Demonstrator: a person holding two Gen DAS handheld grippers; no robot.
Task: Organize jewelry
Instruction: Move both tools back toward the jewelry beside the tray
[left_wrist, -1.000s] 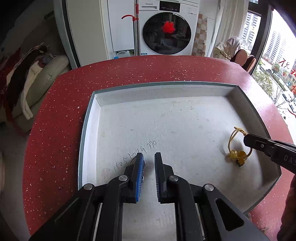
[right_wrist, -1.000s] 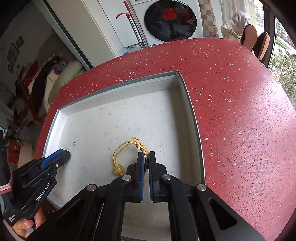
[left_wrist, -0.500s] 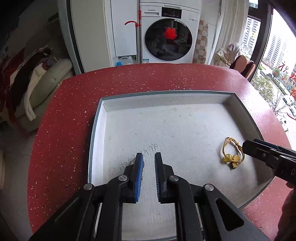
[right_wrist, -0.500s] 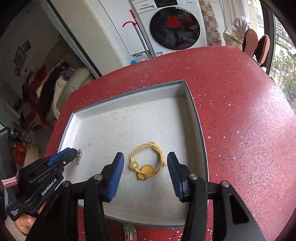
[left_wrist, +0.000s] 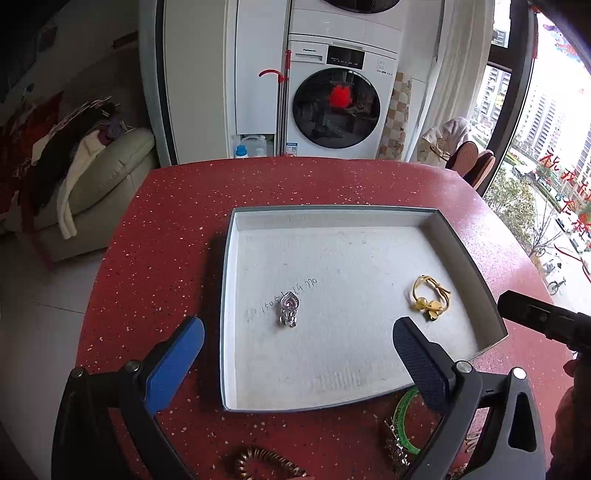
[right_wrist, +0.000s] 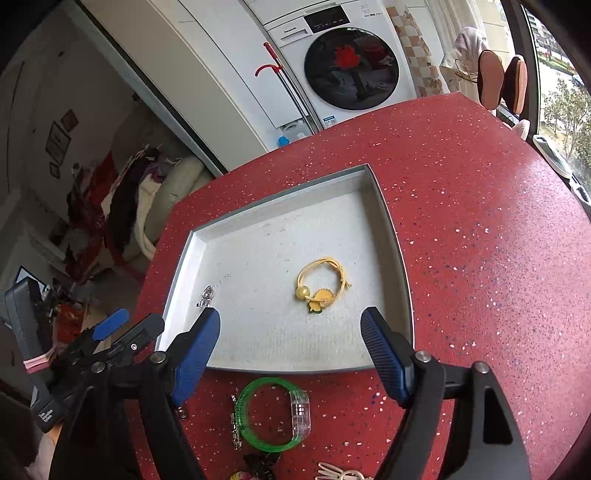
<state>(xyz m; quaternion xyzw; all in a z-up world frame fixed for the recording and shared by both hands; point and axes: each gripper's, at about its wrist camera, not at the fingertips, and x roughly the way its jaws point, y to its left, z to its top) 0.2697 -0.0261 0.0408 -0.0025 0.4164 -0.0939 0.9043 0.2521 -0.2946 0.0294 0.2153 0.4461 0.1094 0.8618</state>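
Note:
A shallow white tray (left_wrist: 463, 254) (right_wrist: 400, 258) sits on the red table. In it lie a silver pendant with a pink stone (left_wrist: 288, 309) (right_wrist: 207, 294) at the left and a yellow hair tie with beads (left_wrist: 430, 298) (right_wrist: 322, 287) at the right. My left gripper (left_wrist: 295, 363) is open and empty, raised above the tray's near left part. My right gripper (right_wrist: 290, 354) is open and empty above the tray's near edge; it also shows at the right of the left wrist view (left_wrist: 535, 317).
Loose pieces lie on the red table (right_wrist: 480, 240) in front of the tray: a green bangle with a clear clasp (right_wrist: 275, 419) (left_wrist: 404, 417), a brown spiral hair tie (left_wrist: 266, 467), a small clip (right_wrist: 234, 424) and a pale piece (right_wrist: 340, 472). A washing machine (left_wrist: 338, 107) stands behind.
Both grippers opened and drew back and up from the tray. The left let go of the silver pendant; the right let go of the yellow hair tie. Both pieces now lie in the tray.

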